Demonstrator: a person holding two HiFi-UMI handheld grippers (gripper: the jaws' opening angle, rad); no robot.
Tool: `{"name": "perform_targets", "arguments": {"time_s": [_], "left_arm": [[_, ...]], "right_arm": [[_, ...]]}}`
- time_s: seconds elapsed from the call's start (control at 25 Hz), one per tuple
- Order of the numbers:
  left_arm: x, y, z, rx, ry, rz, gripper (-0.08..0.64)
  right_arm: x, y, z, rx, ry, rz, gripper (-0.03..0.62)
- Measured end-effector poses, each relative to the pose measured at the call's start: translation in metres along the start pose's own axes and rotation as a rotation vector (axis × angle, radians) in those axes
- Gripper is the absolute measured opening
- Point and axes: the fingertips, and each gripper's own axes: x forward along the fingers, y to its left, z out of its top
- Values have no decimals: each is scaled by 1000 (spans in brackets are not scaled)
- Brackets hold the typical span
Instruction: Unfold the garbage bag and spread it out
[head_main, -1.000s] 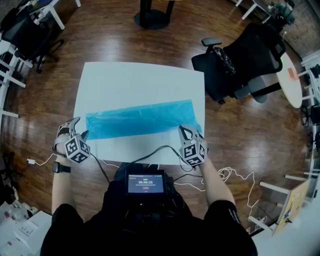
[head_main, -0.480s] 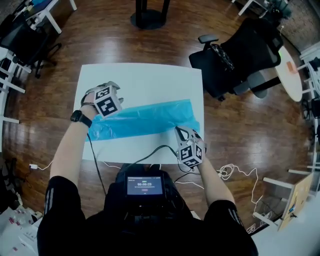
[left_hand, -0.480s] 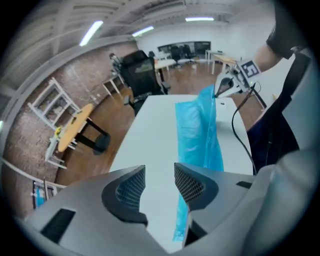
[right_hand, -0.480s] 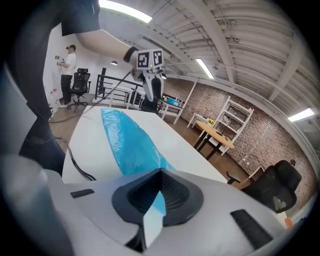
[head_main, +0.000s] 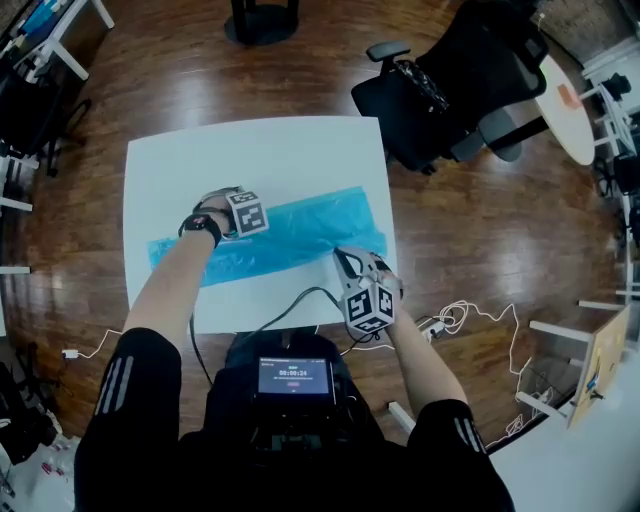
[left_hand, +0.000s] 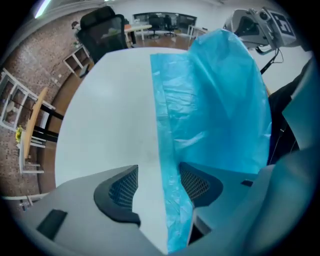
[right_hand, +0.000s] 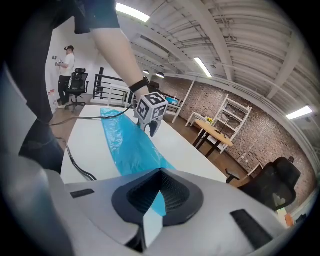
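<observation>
The bag (head_main: 290, 232) lay in a strip across the table's (head_main: 250, 150) middle. The right gripper (right_hand: 159, 192) was clamped on the bag's corner by the table's near right corner. The left gripper (left_hand: 157, 187), jaws apart and just opening, straddled the bag's far edge, seemingly without pressing it.

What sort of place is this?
Probably an open-plan office or lab: a black swivel chair, a white worktable, a wooden floor, and a brick wall with open shelving.

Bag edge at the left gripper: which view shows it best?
Left gripper view: the edge of the bag runs between the jaws of the left gripper, which have just been opening and stand apart, not pinching. Head view: the marker cube hides it. Right gripper view: that spot is small and distant.
</observation>
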Motion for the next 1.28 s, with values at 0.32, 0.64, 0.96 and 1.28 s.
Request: {"name": "perform_targets", "arguments": {"time_s": [0.32, 0.64, 0.96, 1.28], "left_arm": [[2, 9, 8, 33, 21, 10, 275], [3, 9, 7, 23, 26, 28, 275], [3, 11, 7, 22, 39, 48, 275], [3, 12, 6, 7, 42, 79, 275]], "right_arm": [[-4, -8, 0, 8, -4, -9, 18], [-18, -10, 7, 4, -16, -20, 18], [-44, 8, 17, -47, -50, -11, 18], [-52, 41, -10, -70, -8, 23, 18]]}}
